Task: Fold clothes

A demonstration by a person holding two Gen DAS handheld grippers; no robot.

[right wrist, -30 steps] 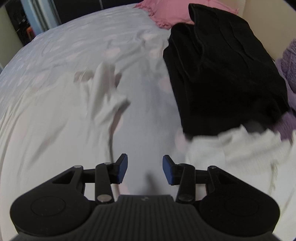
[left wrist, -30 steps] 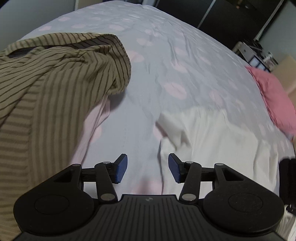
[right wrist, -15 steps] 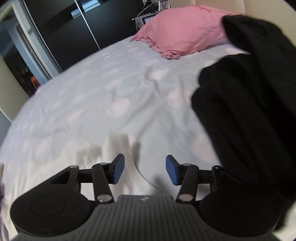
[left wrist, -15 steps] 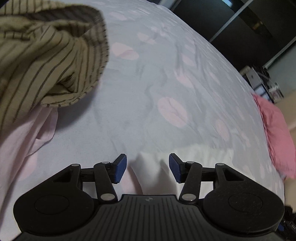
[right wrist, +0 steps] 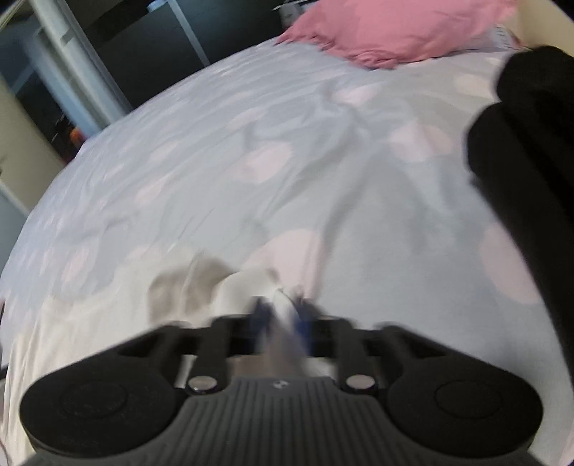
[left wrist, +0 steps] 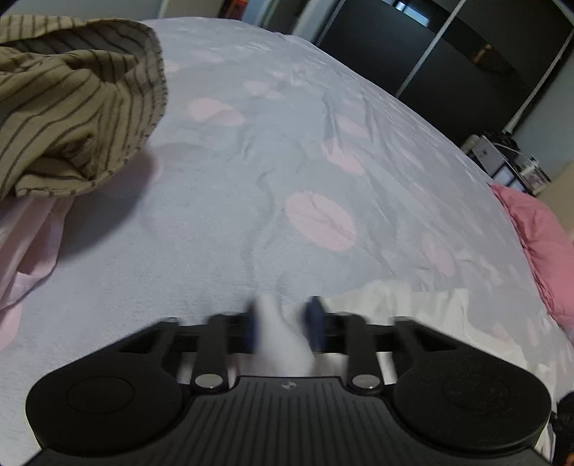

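A white garment (left wrist: 412, 301) lies flat on the grey bedsheet with pink blotches (left wrist: 251, 150), its far edge just ahead of both grippers. My left gripper (left wrist: 283, 322) is closing, and a bunched fold of the white cloth is pinched between its blue pads. In the right wrist view the same white garment (right wrist: 89, 322) spreads to the lower left. My right gripper (right wrist: 281, 315) is also closing, its pads nearly together with a rumpled corner of the cloth between them. Both gripper tips are blurred.
An olive striped garment (left wrist: 71, 100) is heaped at the upper left over a pale pink one (left wrist: 25, 243). A pink pillow (right wrist: 394, 28) lies at the head of the bed. A black garment (right wrist: 531, 143) is piled on the right. Dark wardrobe doors (left wrist: 430, 53) stand beyond the bed.
Both grippers dropped toward the white garment's far edge and went from wide apart to closed on its cloth. The views moved forward across the bed.
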